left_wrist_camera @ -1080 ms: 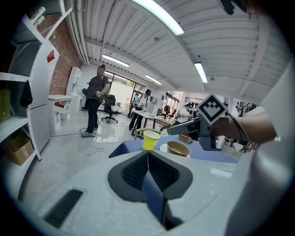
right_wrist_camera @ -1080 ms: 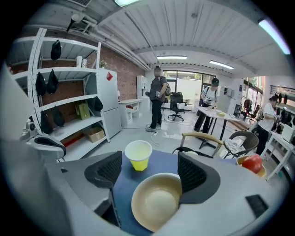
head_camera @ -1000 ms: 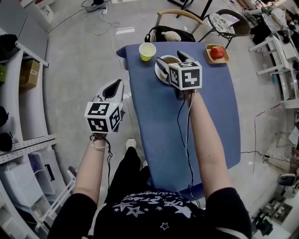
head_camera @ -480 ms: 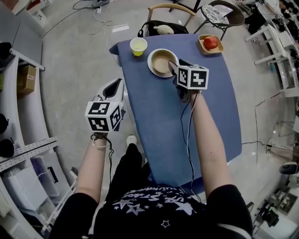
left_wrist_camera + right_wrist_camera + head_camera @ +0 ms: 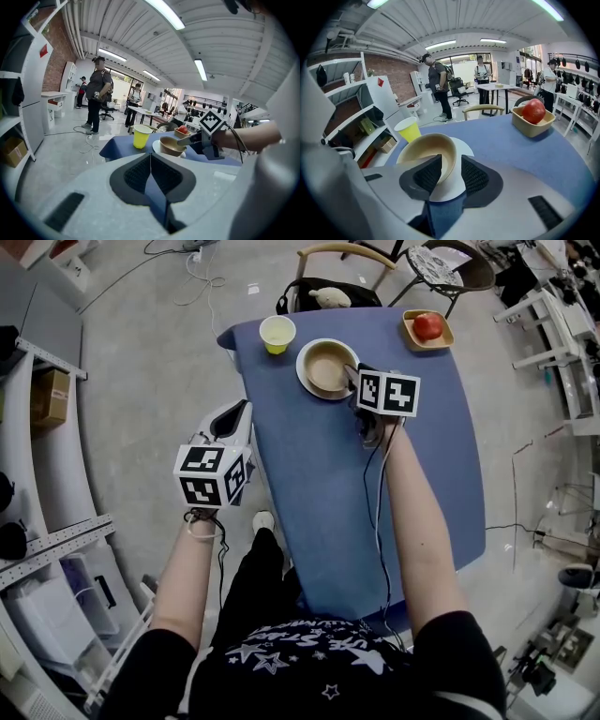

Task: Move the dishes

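Note:
A beige bowl [image 5: 325,367] sits on a white plate [image 5: 307,382] at the far end of the blue table [image 5: 337,484]. My right gripper [image 5: 359,379] is at the bowl's right rim. In the right gripper view the bowl [image 5: 426,150] has its near wall between my right gripper's [image 5: 451,166] jaws, one pad inside, one outside. The jaws have just been closing and a thin gap still shows at the outer pad. My left gripper [image 5: 232,421] hangs shut and empty off the table's left edge, with its pads [image 5: 151,159] meeting.
A yellow cup [image 5: 277,334] stands left of the plate. A tan tray [image 5: 427,341] with a red apple [image 5: 428,325] is at the far right corner. Chairs [image 5: 337,259] stand beyond the table, shelving [image 5: 37,427] runs along the left, and people [image 5: 98,93] stand far off.
My right gripper has come down and rolled onto the bowl's right rim, its jaws narrowing around the wall. The left gripper has stayed beside the table's left edge.

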Tool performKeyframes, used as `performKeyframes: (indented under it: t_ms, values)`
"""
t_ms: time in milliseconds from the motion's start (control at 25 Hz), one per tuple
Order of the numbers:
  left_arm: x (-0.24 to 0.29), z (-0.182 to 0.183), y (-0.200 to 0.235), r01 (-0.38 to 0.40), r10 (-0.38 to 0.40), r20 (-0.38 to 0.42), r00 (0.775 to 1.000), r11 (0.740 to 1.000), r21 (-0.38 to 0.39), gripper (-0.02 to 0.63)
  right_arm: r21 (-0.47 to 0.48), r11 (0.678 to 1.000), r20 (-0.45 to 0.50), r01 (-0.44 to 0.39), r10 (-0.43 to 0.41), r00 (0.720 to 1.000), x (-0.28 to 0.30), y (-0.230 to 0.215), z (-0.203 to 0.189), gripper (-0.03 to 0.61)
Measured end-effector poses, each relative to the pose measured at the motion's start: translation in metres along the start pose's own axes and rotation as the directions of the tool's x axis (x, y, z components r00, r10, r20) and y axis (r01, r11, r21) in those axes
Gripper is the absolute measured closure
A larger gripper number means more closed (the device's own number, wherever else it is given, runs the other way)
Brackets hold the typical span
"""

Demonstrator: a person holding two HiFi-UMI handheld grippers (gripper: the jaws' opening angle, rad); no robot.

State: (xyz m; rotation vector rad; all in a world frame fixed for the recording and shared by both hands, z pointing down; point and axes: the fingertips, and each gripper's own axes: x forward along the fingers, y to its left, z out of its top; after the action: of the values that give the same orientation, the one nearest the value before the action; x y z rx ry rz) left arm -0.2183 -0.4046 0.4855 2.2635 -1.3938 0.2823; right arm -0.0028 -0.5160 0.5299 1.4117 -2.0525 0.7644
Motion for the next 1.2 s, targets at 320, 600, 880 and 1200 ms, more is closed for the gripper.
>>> performKeyframes:
  t_ms: [320,600,880,1200]
  values:
    - [0.010,-0.011,-0.003,0.014,-0.014,-0.027,1.000,1.000,-0.008,0.592,0.003,1.000,-0.017,0.019,-0.019,1.000,0.009,-0.006,0.000,0.532]
    - [0.016,-0.016,-0.006,0.023,-0.024,-0.038,0.999,1.000,-0.018,0.592,0.047,0.999,0.002,-0.025,0.025,1.000,0.006,-0.007,0.009,0.552]
    - [0.028,-0.015,-0.007,0.040,-0.041,-0.039,0.998,0.999,-0.036,0.592,0.025,0.997,0.041,-0.069,0.068,0.997,0.000,-0.004,0.031,0.557]
    - [0.045,-0.009,0.001,0.044,-0.045,-0.037,0.998,0.998,-0.034,0.592,0.116,0.991,0.134,-0.069,0.053,0.990,0.003,-0.025,0.070,0.557]
